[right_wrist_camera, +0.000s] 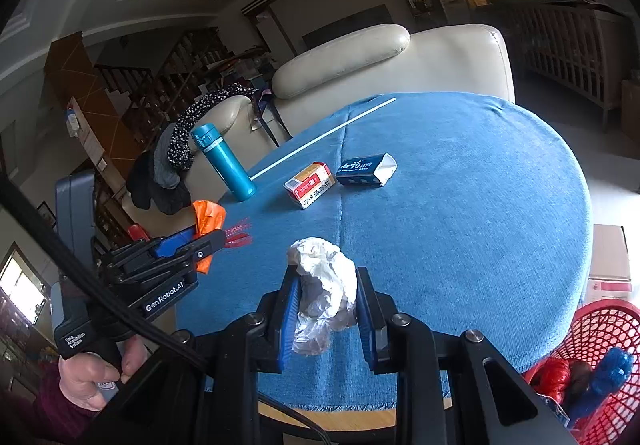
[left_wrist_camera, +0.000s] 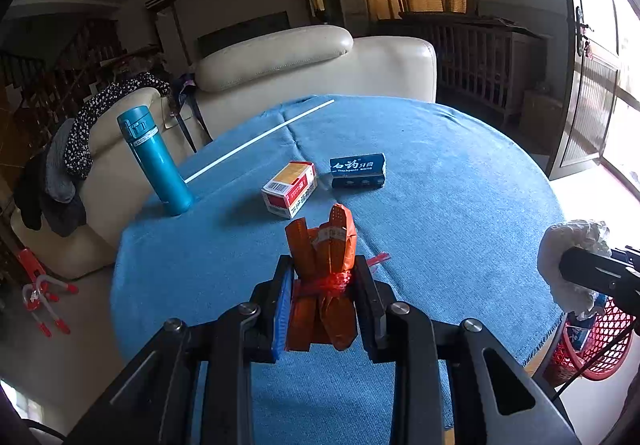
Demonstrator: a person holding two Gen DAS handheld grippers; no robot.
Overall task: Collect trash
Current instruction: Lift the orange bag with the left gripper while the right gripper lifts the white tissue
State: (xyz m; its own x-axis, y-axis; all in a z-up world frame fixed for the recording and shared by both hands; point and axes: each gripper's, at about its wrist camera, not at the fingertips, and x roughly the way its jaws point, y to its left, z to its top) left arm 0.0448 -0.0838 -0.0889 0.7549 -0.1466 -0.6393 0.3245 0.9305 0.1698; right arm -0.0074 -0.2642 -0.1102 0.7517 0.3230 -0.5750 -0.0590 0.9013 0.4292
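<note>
— Trash first: where's the orange wrapper bundle [left_wrist_camera: 325,277]?
— Clamped in the left gripper [left_wrist_camera: 323,277], above the blue tablecloth [left_wrist_camera: 440,205].
— And the crumpled white wad [right_wrist_camera: 326,285]?
— Pinched in the right gripper [right_wrist_camera: 327,297]. A red basket [right_wrist_camera: 600,345] sits beside the table edge; two boxes lie farther out.

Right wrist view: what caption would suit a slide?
Right gripper clamps crumpled tissue above blue tablecloth, red basket nearby.

Black linkage arms, silver screw heads, blue pads inside both fingers of right claw [right_wrist_camera: 326,309]. Left claw [right_wrist_camera: 208,241] at 9 o'clock: white "GenRobot.AI" lettering, black cable, maroon sleeve [right_wrist_camera: 48,405].
</note>
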